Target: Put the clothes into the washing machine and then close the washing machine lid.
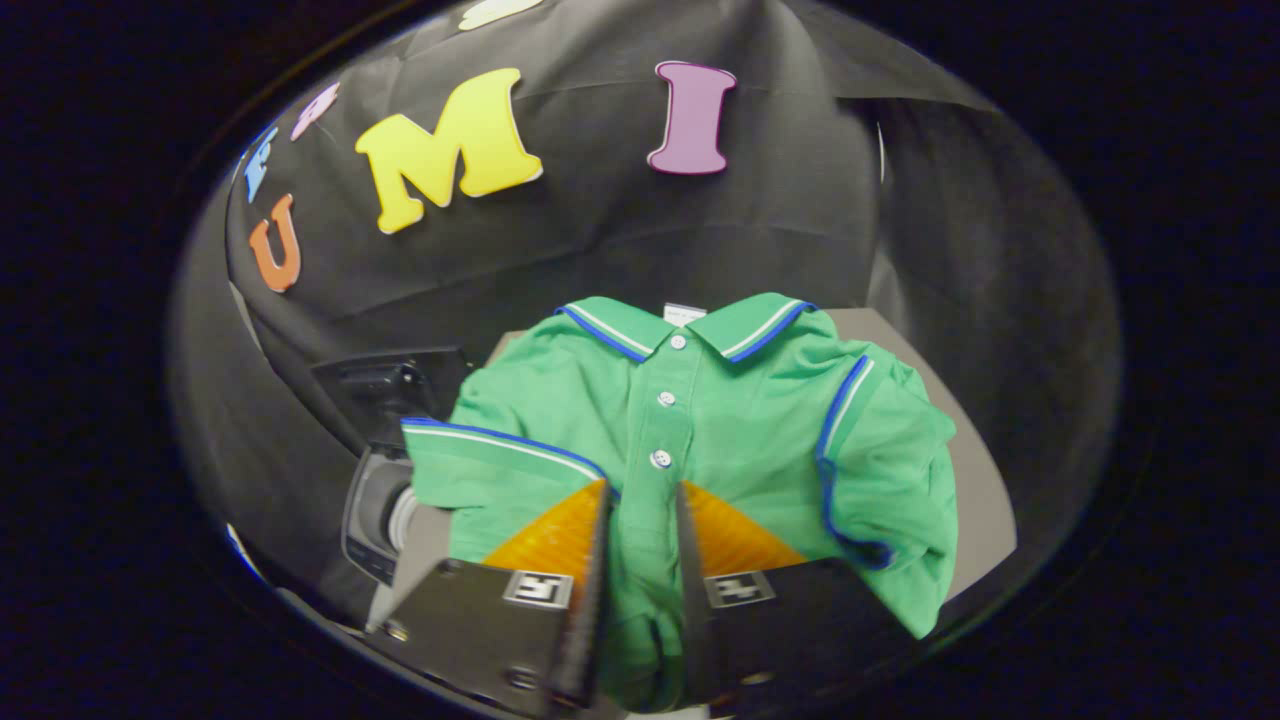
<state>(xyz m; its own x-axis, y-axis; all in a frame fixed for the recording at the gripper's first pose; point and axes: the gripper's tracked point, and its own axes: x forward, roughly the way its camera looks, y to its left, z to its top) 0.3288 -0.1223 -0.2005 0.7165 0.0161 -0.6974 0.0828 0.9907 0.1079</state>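
Gripper view looks down along the two fingers (598, 520) onto a green polo shirt (740, 420) spread across a grey table (985, 500). The gripper (643, 495) has its fingers drawn narrow, with a fold of the shirt's front placket bunched in the gap between them; both fingers seem to press on that fold, though the cloth lower down blurs into shadow and the contact itself is hard to make out. The shirt's collar, edged in blue and white, lies toward the table's far edge, and its white buttons (661, 458) run in a line just ahead of the fingertips. One blue-trimmed sleeve drapes toward the table's right edge; the other reaches its left edge. Beyond that left edge sits the washing machine (385, 500), dark and partly hidden by the sleeve and the gripper body, so its lid cannot be told apart clearly.
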